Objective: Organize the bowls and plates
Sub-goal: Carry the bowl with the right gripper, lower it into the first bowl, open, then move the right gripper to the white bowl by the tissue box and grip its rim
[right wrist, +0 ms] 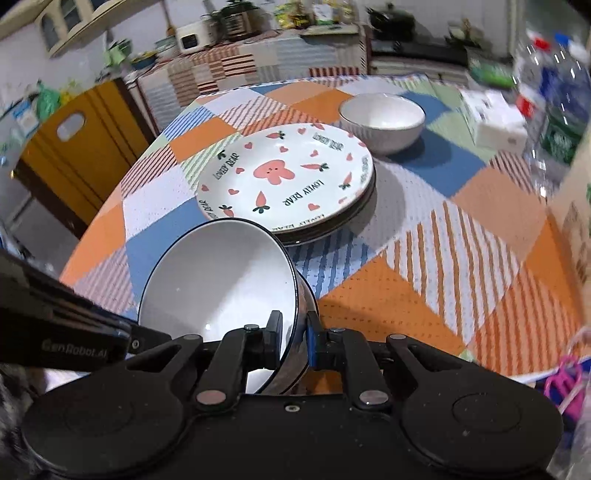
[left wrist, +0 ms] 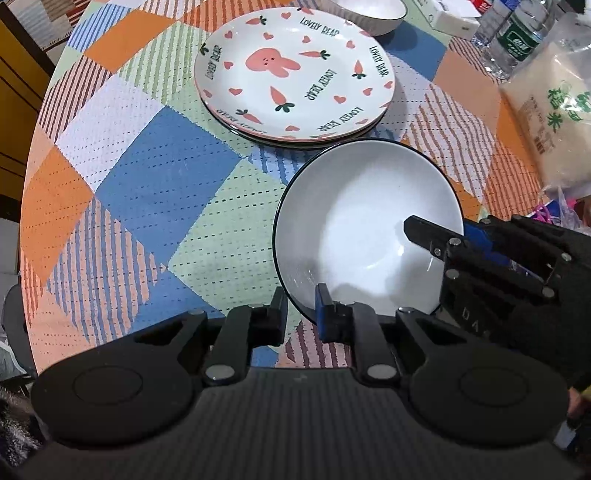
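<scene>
A white bowl with a dark rim (left wrist: 365, 221) (right wrist: 218, 280) is tilted above the table, held by both grippers. My left gripper (left wrist: 301, 314) is shut on its near rim. My right gripper (right wrist: 293, 339) is shut on the rim at the bowl's right side and shows in the left wrist view (left wrist: 436, 240). Behind the bowl lies a stack of plates (left wrist: 295, 74) (right wrist: 284, 181), the top one white with a pink rabbit, hearts and carrots. A second white bowl (left wrist: 369, 14) (right wrist: 382, 122) stands upright beyond the stack.
A patchwork tablecloth (left wrist: 147, 177) (right wrist: 443, 258) covers the round table. Water bottles (left wrist: 513, 33) (right wrist: 554, 103), a white box (left wrist: 454, 20) (right wrist: 495, 122) and a bag of rice (left wrist: 550, 114) crowd the right side. A yellow wooden chair (right wrist: 74, 147) stands at the left.
</scene>
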Available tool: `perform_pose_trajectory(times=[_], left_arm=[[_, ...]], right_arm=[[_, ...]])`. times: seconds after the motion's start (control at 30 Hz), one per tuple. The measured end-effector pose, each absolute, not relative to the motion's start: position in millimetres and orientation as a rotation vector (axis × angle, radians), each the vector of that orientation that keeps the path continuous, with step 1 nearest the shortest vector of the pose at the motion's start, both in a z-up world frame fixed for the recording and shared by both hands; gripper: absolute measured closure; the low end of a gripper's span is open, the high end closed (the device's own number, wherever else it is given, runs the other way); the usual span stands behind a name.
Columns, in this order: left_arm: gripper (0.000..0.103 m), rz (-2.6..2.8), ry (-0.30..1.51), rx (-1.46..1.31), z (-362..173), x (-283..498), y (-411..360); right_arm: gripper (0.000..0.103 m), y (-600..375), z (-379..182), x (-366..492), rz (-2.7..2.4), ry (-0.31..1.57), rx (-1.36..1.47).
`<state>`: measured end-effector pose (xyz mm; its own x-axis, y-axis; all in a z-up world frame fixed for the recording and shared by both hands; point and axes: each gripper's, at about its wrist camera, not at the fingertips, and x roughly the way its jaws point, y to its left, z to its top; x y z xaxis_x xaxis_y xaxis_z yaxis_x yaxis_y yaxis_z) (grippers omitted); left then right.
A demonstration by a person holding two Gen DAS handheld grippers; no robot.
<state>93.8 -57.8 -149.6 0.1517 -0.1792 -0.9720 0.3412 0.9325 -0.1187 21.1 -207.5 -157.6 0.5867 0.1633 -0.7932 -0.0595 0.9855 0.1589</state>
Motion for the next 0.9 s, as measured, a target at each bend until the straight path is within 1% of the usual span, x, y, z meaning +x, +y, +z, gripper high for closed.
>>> perform_pose_trajectory(times=[0.13, 0.23, 0.3, 0.33, 0.53, 0.63, 0.7, 0.83, 0.9], left_arm=[[0.089, -0.374, 1.395, 0.117, -152, 99, -56], [0.087, -0.388, 1.411, 0.095, -153, 101, -56], [0.087, -0.384, 1.412, 0.094, -154, 101, -56], [0.087, -0.384, 1.411, 0.093, -154, 101, -56], [0.085, -0.397, 1.383, 0.097, -139, 98, -52], [0.085, -0.421, 1.361, 0.095, -123, 97, -49], [0.083, -0.437, 1.341, 0.095, -110, 97, -49], [0.082, -0.460, 1.286, 0.127, -86, 101, -53], [0.081, -0.472, 1.260, 0.145, -76, 106, -57]], right_arm=[[0.086, -196, -156, 22, 0.135, 0.917, 0.014], [0.084, -187, -155, 20, 0.114, 0.899, -0.098], [0.081, -185, -154, 18, 0.127, 0.887, -0.136], [0.081, -185, -154, 17, 0.135, 0.894, -0.143], [0.081, -208, -142, 11, 0.173, 0.886, -0.019], [0.077, -223, -129, 7, 0.198, 0.871, 0.027], [0.071, -234, -120, 6, 0.199, 0.855, 0.050], [0.070, -258, -101, 10, 0.202, 0.816, 0.082], [0.067, -269, -92, 16, 0.201, 0.799, 0.088]])
